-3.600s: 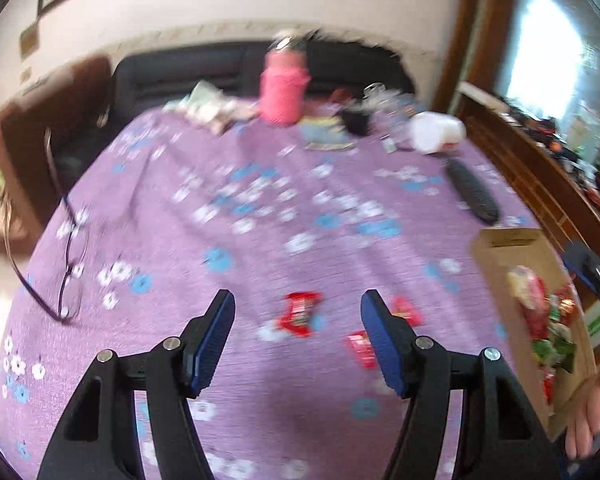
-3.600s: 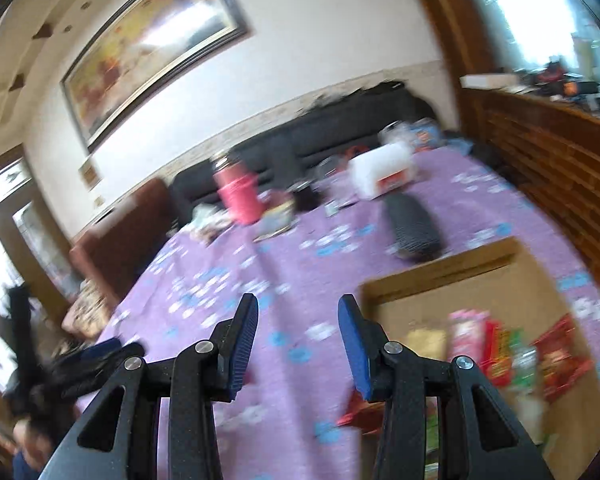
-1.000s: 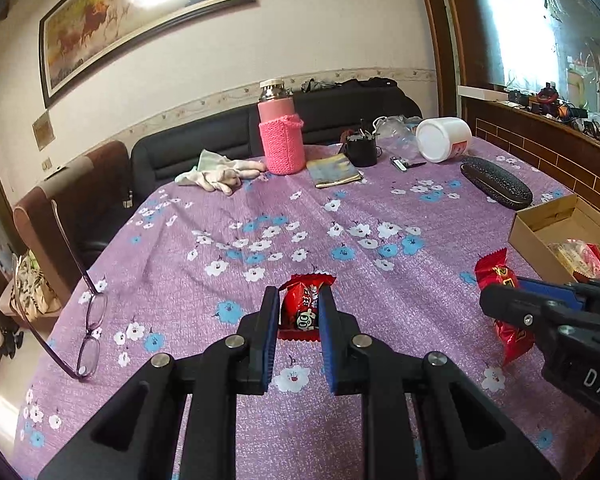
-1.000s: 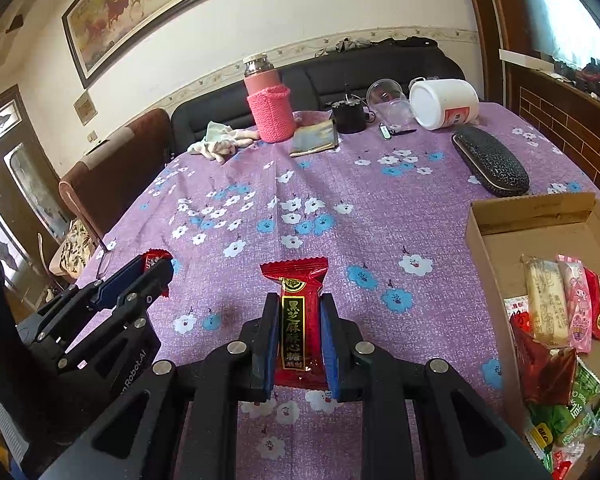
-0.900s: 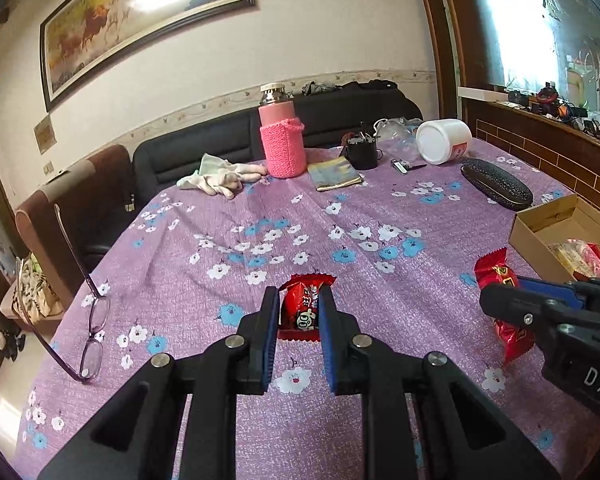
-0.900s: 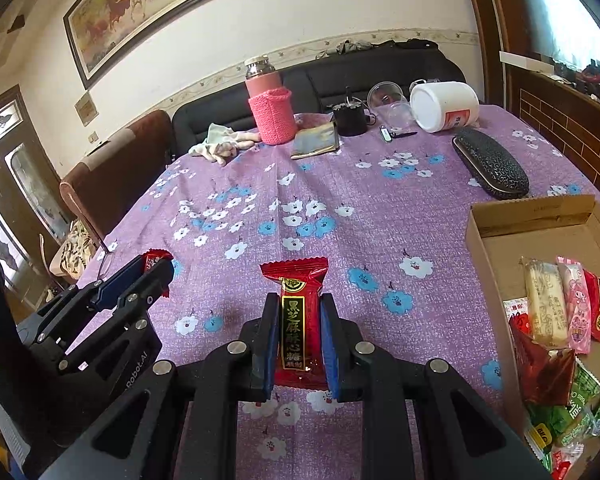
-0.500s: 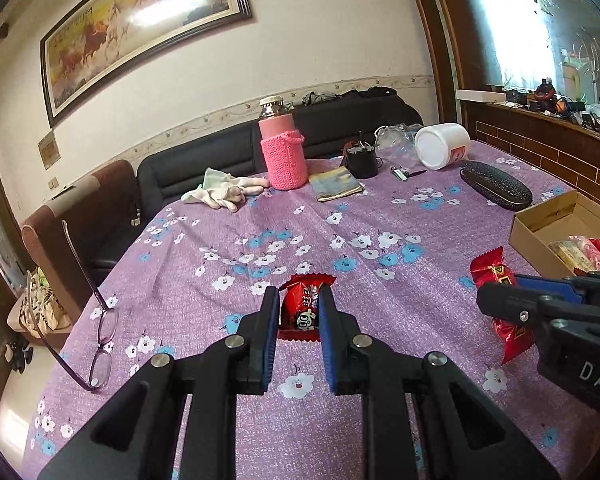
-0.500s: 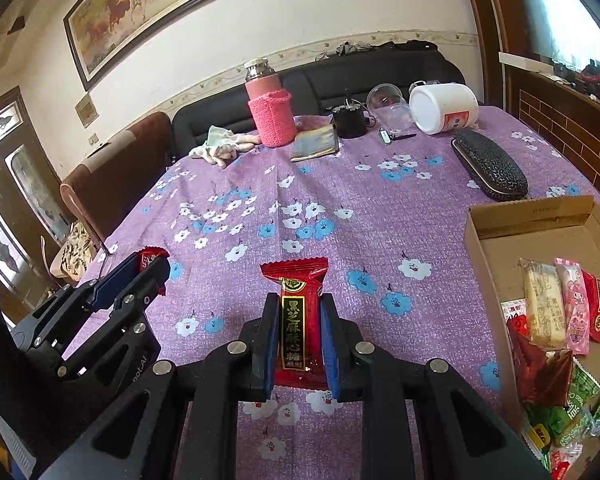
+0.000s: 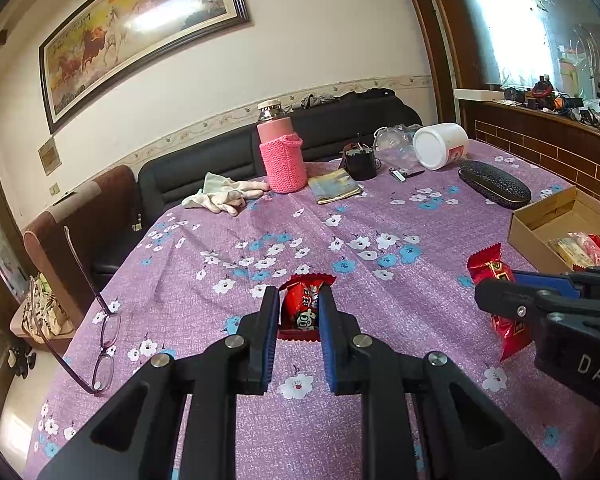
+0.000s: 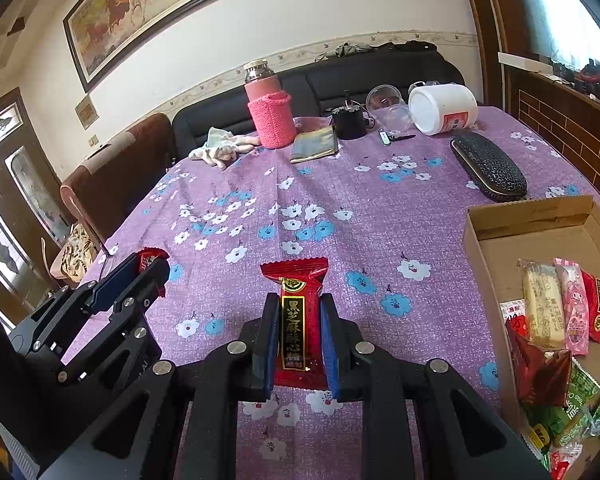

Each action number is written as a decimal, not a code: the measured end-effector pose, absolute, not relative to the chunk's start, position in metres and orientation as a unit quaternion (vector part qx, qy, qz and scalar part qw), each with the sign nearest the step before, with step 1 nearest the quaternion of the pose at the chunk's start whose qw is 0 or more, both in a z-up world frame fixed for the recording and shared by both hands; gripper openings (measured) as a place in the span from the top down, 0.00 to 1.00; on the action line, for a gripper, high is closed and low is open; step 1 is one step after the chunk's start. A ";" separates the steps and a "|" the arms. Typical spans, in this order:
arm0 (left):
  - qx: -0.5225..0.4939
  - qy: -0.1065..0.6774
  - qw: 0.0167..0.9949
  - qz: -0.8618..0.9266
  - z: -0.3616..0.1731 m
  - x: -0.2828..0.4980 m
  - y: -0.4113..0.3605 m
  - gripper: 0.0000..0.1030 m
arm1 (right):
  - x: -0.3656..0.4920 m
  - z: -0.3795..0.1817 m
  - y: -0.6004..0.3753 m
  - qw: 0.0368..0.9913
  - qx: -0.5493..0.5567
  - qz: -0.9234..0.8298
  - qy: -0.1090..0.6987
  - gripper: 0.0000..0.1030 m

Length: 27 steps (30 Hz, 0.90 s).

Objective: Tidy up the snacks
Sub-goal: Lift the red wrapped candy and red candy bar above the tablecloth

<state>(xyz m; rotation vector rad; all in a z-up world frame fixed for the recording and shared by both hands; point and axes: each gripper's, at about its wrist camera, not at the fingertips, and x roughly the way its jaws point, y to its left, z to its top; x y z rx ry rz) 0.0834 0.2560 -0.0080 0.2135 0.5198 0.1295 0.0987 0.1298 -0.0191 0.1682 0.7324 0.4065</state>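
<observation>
A: Looking from the left, what comes first?

B: Glasses (image 9: 100,340) lie at the table's left edge, on the purple flowered cloth (image 9: 380,208). Next, the left gripper (image 9: 299,312) has its jaws narrowed onto a small red candy (image 9: 300,308), held above the cloth.

A: And further back?

B: White gloves (image 9: 220,198) lie beside a pink flask (image 9: 279,152), then a folded cloth (image 9: 334,188), a black cup (image 9: 360,162), a white tub (image 9: 440,145) on its side, and a dark glasses case (image 9: 494,185).

A: What about the right gripper?

B: The right gripper (image 10: 300,336) pinches a long red bar (image 10: 298,320) with black and gold lettering, upright between its blue pads (image 10: 270,336), also above the cloth.

A: Where are the rest of the snacks?

B: At the far right, an open cardboard box (image 10: 528,212) sits on the table. Its near end holds a jumble of packets (image 10: 556,320): pale yellow, pink, red and green. Its far end is bare cardboard. Both grippers are left of the box, apart from it.
</observation>
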 end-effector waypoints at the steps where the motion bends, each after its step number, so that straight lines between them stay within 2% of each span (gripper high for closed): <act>1: 0.106 0.256 0.959 0.064 -0.008 0.083 0.255 0.82 | 0.099 -0.019 0.130 0.910 0.082 0.197 0.355 0.80; 19: 0.110 0.253 0.959 0.062 -0.004 0.082 0.253 0.82 | 0.100 -0.018 0.128 0.912 0.083 0.193 0.352 0.80; 27: 0.095 0.244 0.965 0.028 0.007 0.073 0.249 0.82 | 0.087 -0.004 0.098 0.917 0.123 0.163 0.343 0.80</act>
